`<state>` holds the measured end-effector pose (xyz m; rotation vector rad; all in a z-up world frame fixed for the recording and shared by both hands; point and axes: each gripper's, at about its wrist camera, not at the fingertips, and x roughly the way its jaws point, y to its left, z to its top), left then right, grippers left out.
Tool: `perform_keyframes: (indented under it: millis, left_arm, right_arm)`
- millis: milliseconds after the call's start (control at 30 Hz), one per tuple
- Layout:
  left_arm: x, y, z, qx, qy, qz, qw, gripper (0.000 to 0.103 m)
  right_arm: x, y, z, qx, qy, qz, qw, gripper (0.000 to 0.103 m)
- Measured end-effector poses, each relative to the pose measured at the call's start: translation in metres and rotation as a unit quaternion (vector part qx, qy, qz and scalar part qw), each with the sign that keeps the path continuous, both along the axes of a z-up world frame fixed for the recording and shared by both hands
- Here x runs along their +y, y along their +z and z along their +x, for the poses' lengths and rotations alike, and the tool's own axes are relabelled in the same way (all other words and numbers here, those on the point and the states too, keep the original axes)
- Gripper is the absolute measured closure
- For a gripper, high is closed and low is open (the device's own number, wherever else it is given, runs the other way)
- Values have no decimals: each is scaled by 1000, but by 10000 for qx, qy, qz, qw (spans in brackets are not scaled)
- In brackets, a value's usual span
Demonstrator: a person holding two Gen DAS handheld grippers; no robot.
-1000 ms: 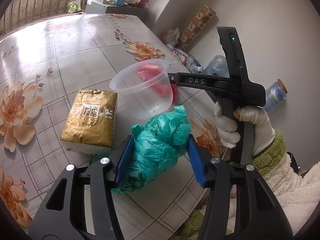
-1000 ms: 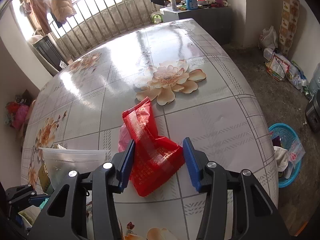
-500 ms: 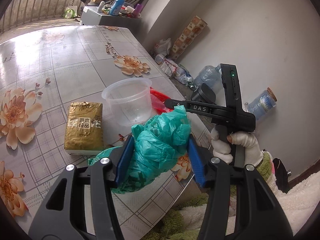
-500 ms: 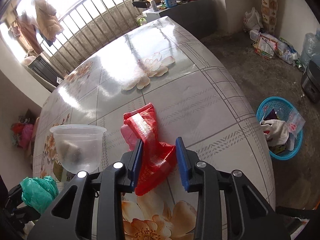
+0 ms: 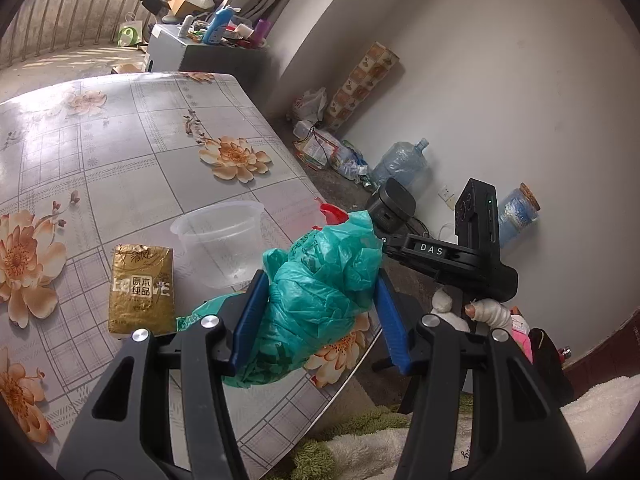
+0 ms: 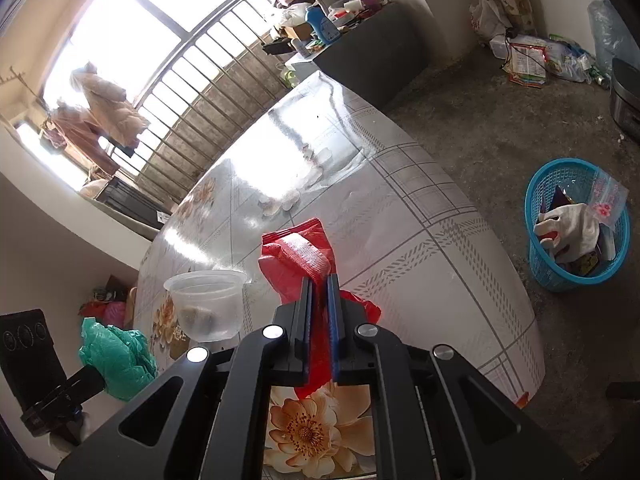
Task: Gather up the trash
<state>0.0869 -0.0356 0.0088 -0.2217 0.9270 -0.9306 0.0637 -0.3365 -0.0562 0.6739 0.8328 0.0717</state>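
Observation:
My left gripper (image 5: 318, 308) is shut on a crumpled green plastic bag (image 5: 324, 292) and holds it above the table's near edge; the bag also shows in the right wrist view (image 6: 116, 360). My right gripper (image 6: 319, 300) is shut on a red plastic wrapper (image 6: 298, 256) and holds it lifted over the table. In the left wrist view only a red tip of the wrapper (image 5: 332, 212) shows behind the green bag. A blue trash basket (image 6: 576, 224) with rubbish in it stands on the floor to the right of the table.
A clear plastic tub (image 5: 222, 236) and a gold tissue pack (image 5: 140, 292) sit on the flowered table (image 5: 120, 152). The tub also shows in the right wrist view (image 6: 208, 304). Bottles and bags lie along the wall. A grey cabinet (image 6: 360, 52) stands beyond the table.
My right gripper has closed on the red wrapper and raised it off the table. My left gripper has lifted the green bag and drawn back toward the table's edge.

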Motion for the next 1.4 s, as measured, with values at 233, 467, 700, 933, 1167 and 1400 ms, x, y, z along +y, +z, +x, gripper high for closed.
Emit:
perform_keyframes:
  millis: [233,467,700,933,1167,1400]
  left_arm:
    - [-50,25,16,-131,-363,-115,9992,53]
    - [-161,34,28,-33,-1132,-32,9936,53]
    - [-316,-5,48,225,-1659,635,9838,51]
    - [-446,-99,65,577,-2051,1698,9622,50]
    - [-508,-197,80,914,-2071,2636,9377,29]
    - [-501,-173,84,810,-2009,2288,9490,29]
  right_arm:
    - [-47,20,-41,-574,-535,376,9962,96]
    - [-119,17,-92,-801,-1677,447,9816,96]
    - [-206,-45,-118,-612,-2882,1144,9487,96]
    - [-271,-137,-93,12,-3465,1654,9234,96]
    - [-312,-248,-52,1131,-3543,1808,9105,81]
    - [-313,-285,-56,1540,-3636,1913,8986,66]
